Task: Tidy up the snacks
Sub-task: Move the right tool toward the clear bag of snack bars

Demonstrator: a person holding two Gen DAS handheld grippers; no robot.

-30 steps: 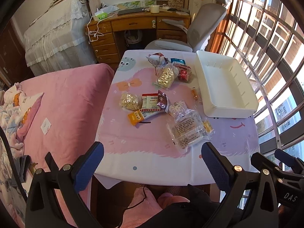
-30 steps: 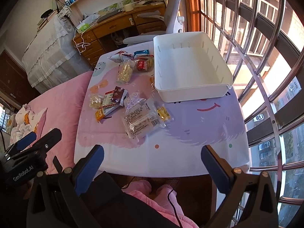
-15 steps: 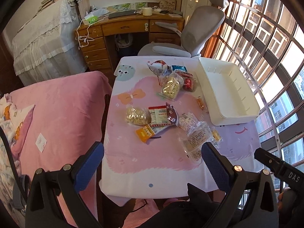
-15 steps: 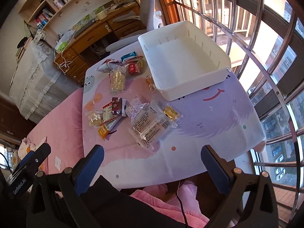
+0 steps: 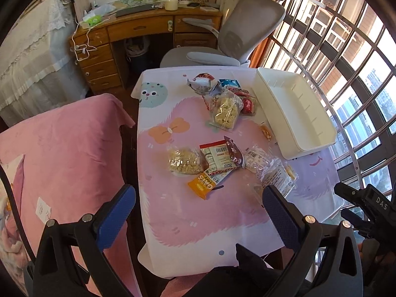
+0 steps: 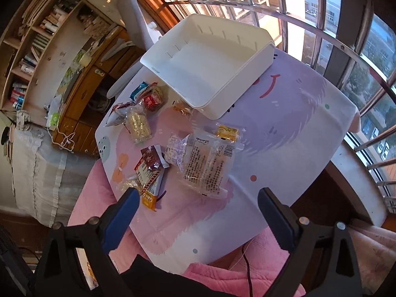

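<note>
Several snack packets lie scattered on a table with a pink and purple cloth [image 5: 198, 212]. Among them are an orange oats bar [image 5: 202, 185], a clear bag of puffed snacks [image 5: 184, 161], a yellow-filled bag [image 5: 225, 111] and a large clear biscuit pack [image 6: 208, 163]. An empty white bin [image 5: 294, 113] [image 6: 210, 61] stands at the table's right side. My left gripper [image 5: 198, 212] hovers open above the near table edge. My right gripper [image 6: 198, 212] is open too, held above the near edge, nothing between its fingers.
A pink bed [image 5: 61, 148] borders the table on the left. A grey office chair [image 5: 235, 39] and wooden desk [image 5: 138, 29] stand behind it. Barred windows [image 5: 346, 61] curve along the right. The other gripper's black body [image 5: 366, 205] shows at the right edge.
Both grippers have moved forward and closer over the table; the right wrist view has tilted leftward. Snacks and bin have not moved. Both stay open.
</note>
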